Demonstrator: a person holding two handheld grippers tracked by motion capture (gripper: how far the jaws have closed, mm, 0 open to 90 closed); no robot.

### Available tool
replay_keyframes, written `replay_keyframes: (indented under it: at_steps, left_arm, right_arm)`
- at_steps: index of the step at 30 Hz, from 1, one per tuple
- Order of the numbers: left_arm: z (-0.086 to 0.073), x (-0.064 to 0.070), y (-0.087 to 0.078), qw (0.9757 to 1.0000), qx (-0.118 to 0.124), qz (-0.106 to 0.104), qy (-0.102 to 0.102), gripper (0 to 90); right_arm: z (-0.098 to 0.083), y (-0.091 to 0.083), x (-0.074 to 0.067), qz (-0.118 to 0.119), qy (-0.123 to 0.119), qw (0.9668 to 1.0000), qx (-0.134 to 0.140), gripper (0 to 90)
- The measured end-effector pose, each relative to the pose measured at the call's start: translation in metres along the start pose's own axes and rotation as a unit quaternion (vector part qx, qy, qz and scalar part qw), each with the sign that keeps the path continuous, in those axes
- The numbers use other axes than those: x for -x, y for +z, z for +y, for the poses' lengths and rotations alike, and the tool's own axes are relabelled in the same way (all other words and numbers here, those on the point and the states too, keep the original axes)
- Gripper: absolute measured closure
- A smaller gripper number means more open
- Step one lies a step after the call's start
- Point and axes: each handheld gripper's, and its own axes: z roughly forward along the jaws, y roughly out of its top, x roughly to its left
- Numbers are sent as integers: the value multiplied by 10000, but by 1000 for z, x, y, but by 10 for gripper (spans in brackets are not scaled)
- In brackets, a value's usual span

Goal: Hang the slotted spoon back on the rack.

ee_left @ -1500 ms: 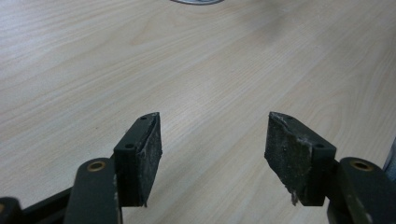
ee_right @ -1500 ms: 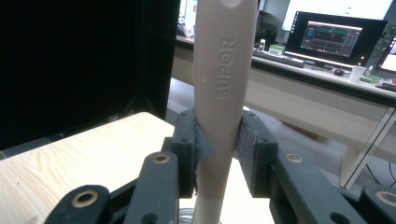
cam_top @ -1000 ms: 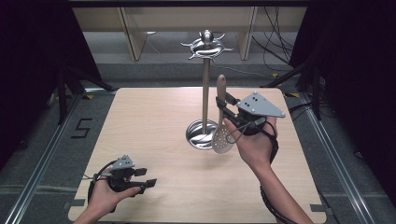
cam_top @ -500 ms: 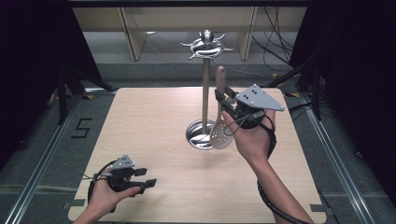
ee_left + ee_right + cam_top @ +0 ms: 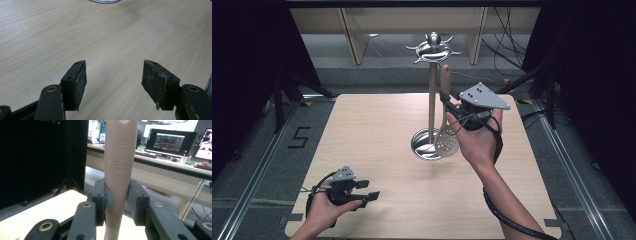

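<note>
A slotted spoon (image 5: 445, 135) with a beige handle (image 5: 119, 170) hangs upright, perforated head down, right beside the pole of a metal utensil stand (image 5: 432, 100). My right gripper (image 5: 445, 97) is shut on that handle, and in the right gripper view both pads press its sides. The stand carries a ring of hooks (image 5: 433, 48) at its top and a round base (image 5: 424, 149) on the wooden table (image 5: 377, 130). The spoon's head hovers just above the base's right edge. My left gripper (image 5: 367, 190) rests at the table's near left, open, with nothing between its pads (image 5: 77, 82).
The stand's base edge (image 5: 103, 1) shows far ahead in the left gripper view. Black curtains flank the table, and a metal rail (image 5: 262, 165) runs along its left side. A desk with monitors (image 5: 172, 142) lies beyond the table.
My right gripper has carried the spoon slightly up and leftward, closer to the stand's pole. The left gripper has stayed put.
</note>
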Motion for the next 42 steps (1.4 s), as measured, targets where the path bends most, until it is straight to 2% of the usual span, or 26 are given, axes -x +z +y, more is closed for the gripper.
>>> replay_keyframes:
  at_steps: [3,4,5,10,11,15,18,19,22,23,25,28,29,32,37,39,42]
  left_arm:
    - [0,0,0,10000,2,-1,-3,356]
    - [0,0,0,10000,-21,20,29,356]
    - [0,-2,-1,9999,-50,28,146,356]
    - [1,-2,-1,9998,-64,30,163,356]
    - [0,0,0,10000,8,-17,87,356]
    - [1,-2,-1,9998,-68,30,165,356]
    - [1,-2,0,9998,-75,45,157,356]
    - [0,0,0,9999,-4,-17,101,356]
    - [0,-1,-1,9999,-14,-16,125,356]
    - [0,-1,0,10000,6,-17,94,356]
    - [1,-2,-1,9998,-68,30,168,356]
    - [1,-2,-1,9998,-60,24,161,356]
    - [0,-1,0,10000,9,-25,93,356]
    - [0,-1,0,9999,10,-26,97,356]
    - [1,-1,0,10000,9,-23,95,356]
    - [1,-1,0,9999,5,-26,102,356]
    - [0,-1,0,9999,4,-25,99,356]
  right_arm:
    - [0,2,0,-72,11,10000,15,703]
    - [0,4,0,-27,102,9999,-50,703]
    - [1,5,0,-48,72,10000,-49,703]
    - [1,8,1,-78,38,9999,-86,703]
    - [1,9,1,-78,28,9999,-72,702]
    - [3,9,-1,-82,85,9999,-99,702]
    - [4,11,-1,-62,98,9999,-111,702]
    - [4,12,-1,-60,69,9999,-126,702]
    - [4,14,-1,-98,149,9997,-180,702]
    - [4,15,0,-68,131,9997,-186,702]
    - [4,16,0,-81,118,9997,-220,702]
    - [5,17,0,-57,121,9997,-228,702]
    - [6,19,0,-86,81,9997,-191,701]
    - [7,21,0,-70,131,9996,-259,701]
    - [8,23,0,-61,119,9995,-287,700]
    - [9,26,1,-79,17,9996,-267,698]
    - [9,27,0,-49,53,9995,-312,692]
